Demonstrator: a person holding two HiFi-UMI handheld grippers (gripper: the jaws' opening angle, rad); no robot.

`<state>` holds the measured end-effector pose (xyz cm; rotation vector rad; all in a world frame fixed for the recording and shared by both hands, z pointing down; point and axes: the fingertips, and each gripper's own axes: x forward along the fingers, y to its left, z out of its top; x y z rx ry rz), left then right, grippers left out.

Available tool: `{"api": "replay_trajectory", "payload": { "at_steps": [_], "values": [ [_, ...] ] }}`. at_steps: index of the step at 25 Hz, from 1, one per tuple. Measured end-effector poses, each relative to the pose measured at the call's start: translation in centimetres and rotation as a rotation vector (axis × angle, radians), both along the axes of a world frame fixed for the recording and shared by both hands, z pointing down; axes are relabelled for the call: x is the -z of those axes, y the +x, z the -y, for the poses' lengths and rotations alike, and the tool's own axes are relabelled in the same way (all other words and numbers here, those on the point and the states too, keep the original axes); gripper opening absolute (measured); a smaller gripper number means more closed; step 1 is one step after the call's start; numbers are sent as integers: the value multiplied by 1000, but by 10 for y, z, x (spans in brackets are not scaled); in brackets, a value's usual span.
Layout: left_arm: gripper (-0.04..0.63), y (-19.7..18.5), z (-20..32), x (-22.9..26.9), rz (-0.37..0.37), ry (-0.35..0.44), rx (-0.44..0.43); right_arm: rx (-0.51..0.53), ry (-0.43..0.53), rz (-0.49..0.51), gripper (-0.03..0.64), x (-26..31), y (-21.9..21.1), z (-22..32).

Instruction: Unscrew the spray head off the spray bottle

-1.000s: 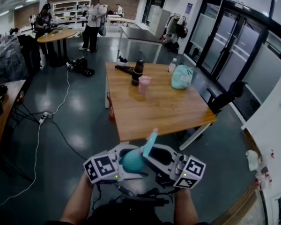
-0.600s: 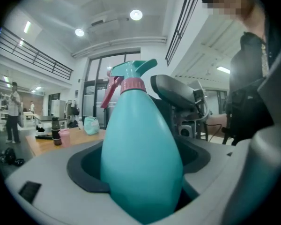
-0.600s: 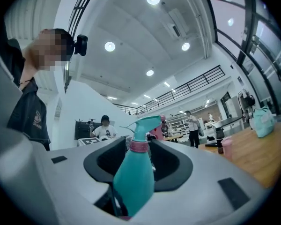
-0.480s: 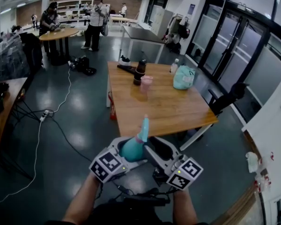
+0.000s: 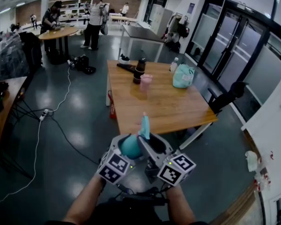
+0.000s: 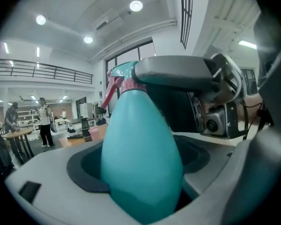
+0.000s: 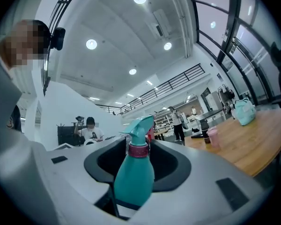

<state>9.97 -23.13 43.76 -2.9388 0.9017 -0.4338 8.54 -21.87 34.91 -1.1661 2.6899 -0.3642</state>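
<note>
A teal spray bottle (image 5: 129,146) with a pink collar (image 7: 139,150) and a teal spray head (image 5: 144,125) is held in the air in front of me, nozzle pointing away. My left gripper (image 5: 126,150) is shut on the bottle's fat body (image 6: 140,158), which fills the space between its jaws. My right gripper (image 5: 148,142) reaches in from the right around the bottle's upper part. Its jaws are closing with the bottle (image 7: 133,177) between them, and a gap shows on each side. One right finger (image 6: 173,74) lies alongside the spray head.
Ahead stands a wooden table (image 5: 164,109) with a pink cup (image 5: 145,82), a dark bottle (image 5: 139,70) and a teal bag (image 5: 183,76). People stand at a round table (image 5: 58,33) far left. Cables (image 5: 47,121) trail on the floor.
The bottle has swung from leaning right to nearly upright. Both grippers have turned and drawn together, the right one shifting left and closer to the spray head.
</note>
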Motion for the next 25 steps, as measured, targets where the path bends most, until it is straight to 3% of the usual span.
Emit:
{"api": "replay_trajectory", "payload": {
  "at_steps": [2, 6, 14, 20, 25],
  "values": [
    [423, 1, -2, 0, 1, 1, -1, -9, 1, -11, 132, -1, 0, 0],
    [423, 2, -8, 2, 1, -6, -39, 30, 17, -27, 132, 1, -1, -5],
    [423, 11, -30, 10, -26, -23, -212, 138, 53, 11, 132, 7, 5, -22],
    [423, 18, -56, 20, -73, -47, -378, 278, 98, 52, 132, 14, 10, -41],
    [423, 23, -70, 24, -112, -61, -455, 350, 130, 70, 133, 17, 12, -51]
  ]
}}
